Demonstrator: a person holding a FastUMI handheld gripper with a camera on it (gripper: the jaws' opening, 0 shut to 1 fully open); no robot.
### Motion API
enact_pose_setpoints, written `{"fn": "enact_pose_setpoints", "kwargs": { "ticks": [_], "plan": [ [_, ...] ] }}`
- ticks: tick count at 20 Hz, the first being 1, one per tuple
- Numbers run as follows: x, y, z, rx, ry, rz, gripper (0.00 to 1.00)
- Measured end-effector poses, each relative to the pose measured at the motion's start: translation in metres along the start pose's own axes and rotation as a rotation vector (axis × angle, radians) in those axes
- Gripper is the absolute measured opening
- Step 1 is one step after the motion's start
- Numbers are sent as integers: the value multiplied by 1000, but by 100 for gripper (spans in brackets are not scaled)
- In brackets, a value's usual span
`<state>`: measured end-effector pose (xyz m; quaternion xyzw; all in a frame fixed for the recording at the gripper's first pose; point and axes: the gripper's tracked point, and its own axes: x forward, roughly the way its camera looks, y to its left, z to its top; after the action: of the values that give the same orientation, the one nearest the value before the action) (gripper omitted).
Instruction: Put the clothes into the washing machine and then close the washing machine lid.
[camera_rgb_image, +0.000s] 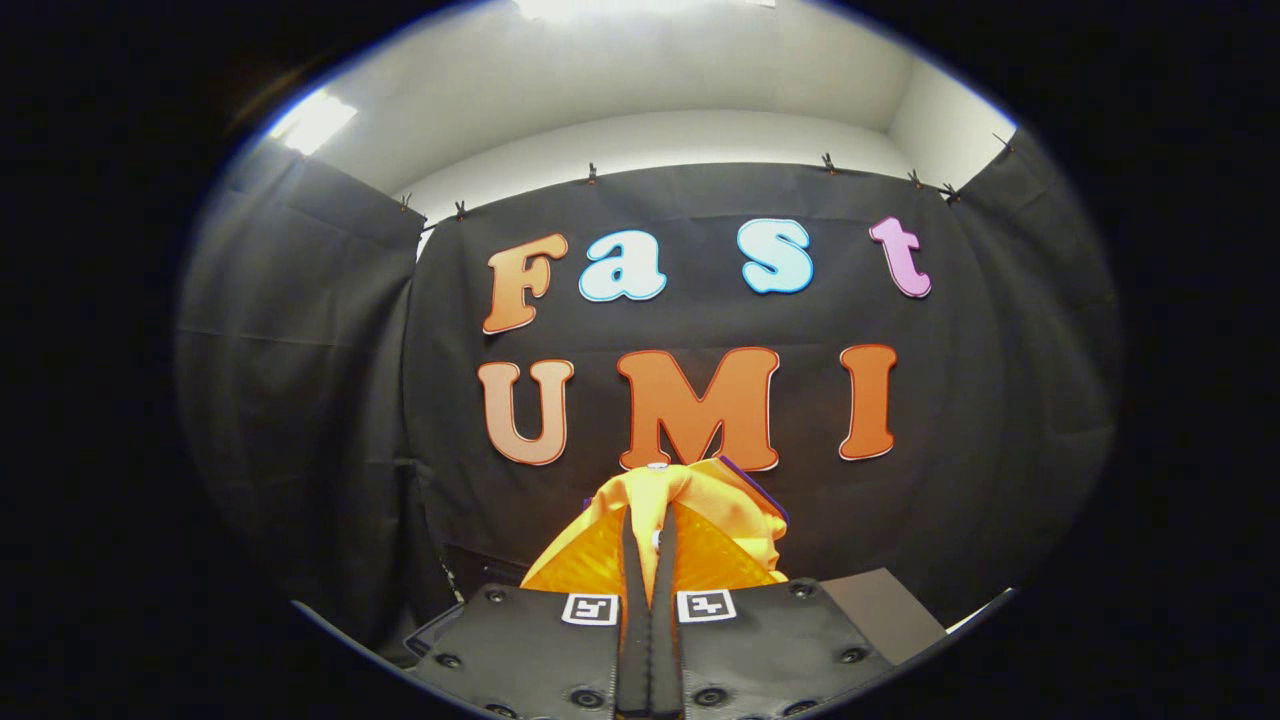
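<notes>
The lower part of the orange garment was hidden behind the gripper's body, so how far the cloth hung down could not be told. A thin dark purple edge showed along the garment's upper right side; whether that was trim or a second piece was unclear. A pale flat surface peeked out beside the gripper body on the right, cut off, and it was too little to say what it was.

Ahead of the fingers lay open air up to the black cloth wall, which wrapped around on both sides and was clipped along its top edge. Above it ran a white wall and ceiling with bright lights.

The gripper's fingers were pressed close together, with only a narrow slit between them, and the orange garment was pinched in that slit. The cloth bunched up over and beyond the fingertips and spread out to both sides of them, held raised in front of the wall.
</notes>
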<state>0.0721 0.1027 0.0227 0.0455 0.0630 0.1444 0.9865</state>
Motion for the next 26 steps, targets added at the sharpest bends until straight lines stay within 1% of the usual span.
{"fn": "enact_pose_setpoints", "kwargs": {
  "ticks": [1, 6, 9, 13, 15, 18, 21, 26],
  "plan": [
    [2, 12, 3, -2, -4, -19, 8],
    [5, 95, 11, -15, -27, -63, 8],
    [11, 145, 7, -6, -35, -65, 8],
    [29, 195, -7, 42, -39, -48, 8],
    [40, 213, -19, 67, -34, -42, 8],
    [57, 234, -49, 105, 2, -41, 8],
    [80, 246, -76, 113, 29, -65, 8],
    [101, 271, -138, 138, 126, -60, 8]
  ]
}}
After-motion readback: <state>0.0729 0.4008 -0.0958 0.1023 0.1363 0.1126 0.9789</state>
